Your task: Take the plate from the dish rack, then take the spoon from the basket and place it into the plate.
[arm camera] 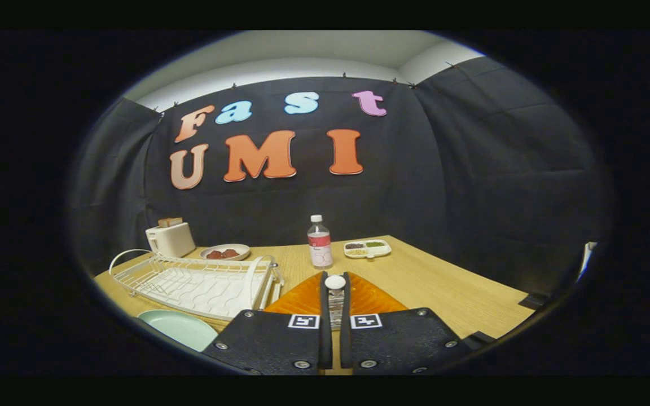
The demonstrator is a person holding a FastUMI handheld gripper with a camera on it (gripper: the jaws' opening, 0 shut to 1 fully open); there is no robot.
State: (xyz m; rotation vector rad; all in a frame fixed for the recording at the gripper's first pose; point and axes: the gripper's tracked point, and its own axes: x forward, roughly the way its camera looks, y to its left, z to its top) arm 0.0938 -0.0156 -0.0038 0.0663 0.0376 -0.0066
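Claw (335, 279) is clenched on the spoon (334, 293): both fingers press its sides, w/ the round pale end poking up betw. the fingertips and the clear handle running back down the narrow gap. Spoon is lifted, held above the table (443, 293).

Just under and ahead of the fingers sits an orange basket (302, 299), its ribbed surface showing on both sides of them. Beside the left finger, low and close, is the pale green plate (181, 328), lying flat on the table, already out of the rack. Next to it, a bit further on, the white wire dish rack (201, 282), nothing standing in its slots.

Straight beyond the fingertips: a plastic bottle (319, 242), white cap, red label, upright. Right of the bottle, a white divided tray (367, 248) w/ bits of food in the compartments. Left of it, a small dish (225, 252) w/ reddish-brown pieces. Further left, at the back corner, a white toaster (171, 238) w/ bread in its slots.
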